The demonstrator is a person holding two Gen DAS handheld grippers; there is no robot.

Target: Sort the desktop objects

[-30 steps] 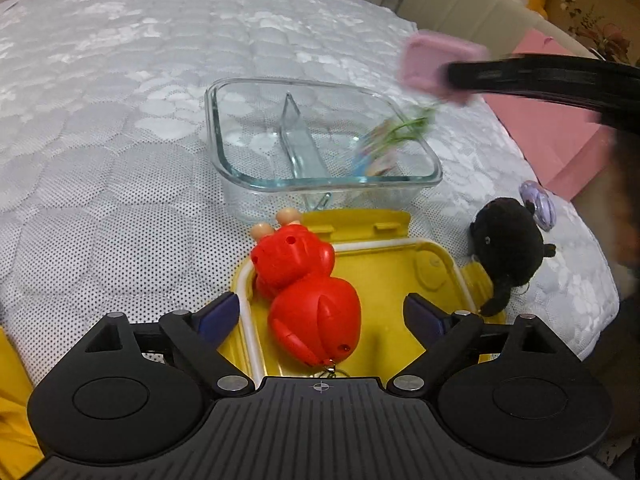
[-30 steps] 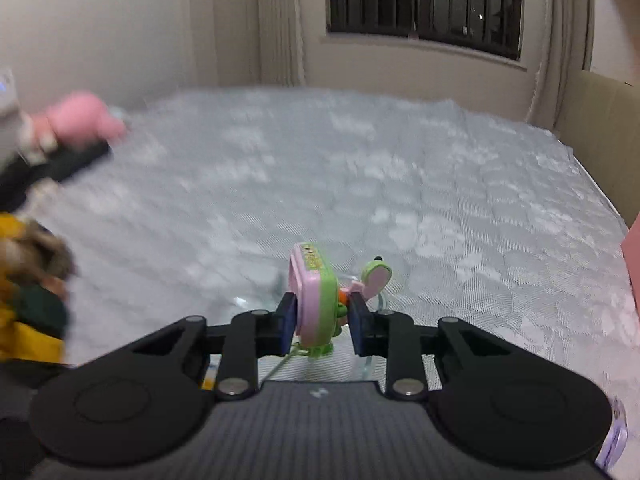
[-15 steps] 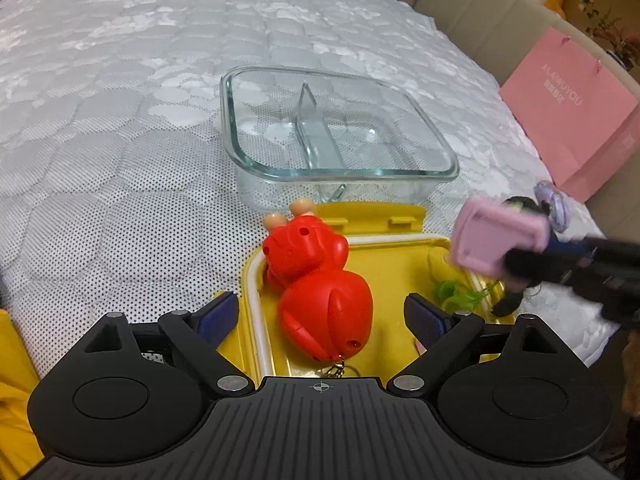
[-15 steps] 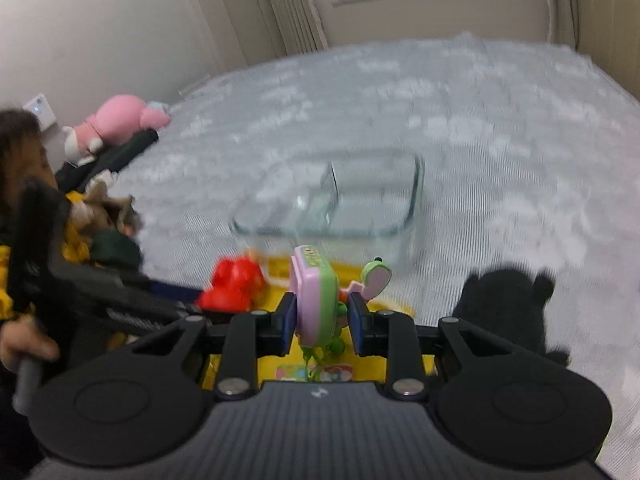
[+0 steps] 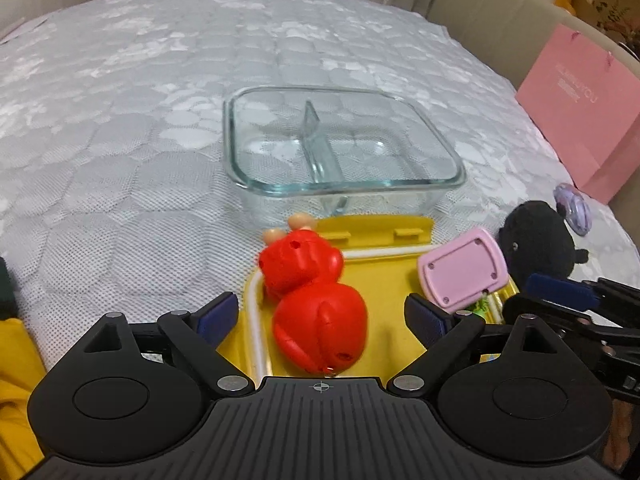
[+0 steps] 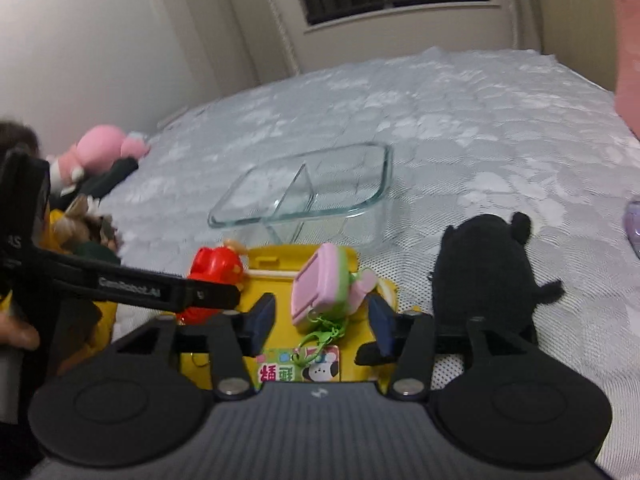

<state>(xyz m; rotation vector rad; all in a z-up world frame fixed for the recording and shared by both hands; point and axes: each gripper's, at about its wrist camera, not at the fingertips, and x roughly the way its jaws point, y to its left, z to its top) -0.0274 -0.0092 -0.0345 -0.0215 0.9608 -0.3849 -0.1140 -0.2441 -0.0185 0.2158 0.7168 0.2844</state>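
Observation:
A red toy figure (image 5: 316, 300) lies on the yellow lid (image 5: 384, 280), and my left gripper (image 5: 320, 316) stands open around it without touching it. My right gripper (image 6: 322, 318) hovers low over the same lid (image 6: 276, 280). Its jaws are opening. A pink and green toy (image 6: 320, 292) sits tilted between them, clear of both pads, with its green clip and printed tag (image 6: 304, 364) on the lid. In the left wrist view this toy (image 5: 462, 274) shows its pink back. Behind the lid stands the divided glass container (image 5: 456, 168) with nothing in it.
A black plush (image 5: 536, 246) lies right of the lid, with a small purple object (image 5: 574, 208) beyond it. A pink bag (image 5: 584, 108) leans at the bed's right edge. A pink plush (image 6: 100, 152) and a person's hand (image 6: 16, 332) are at the left.
My right gripper came down from above the glass container to the yellow lid with the pink toy, then its jaws spread and let the toy go. The left gripper barely moved.

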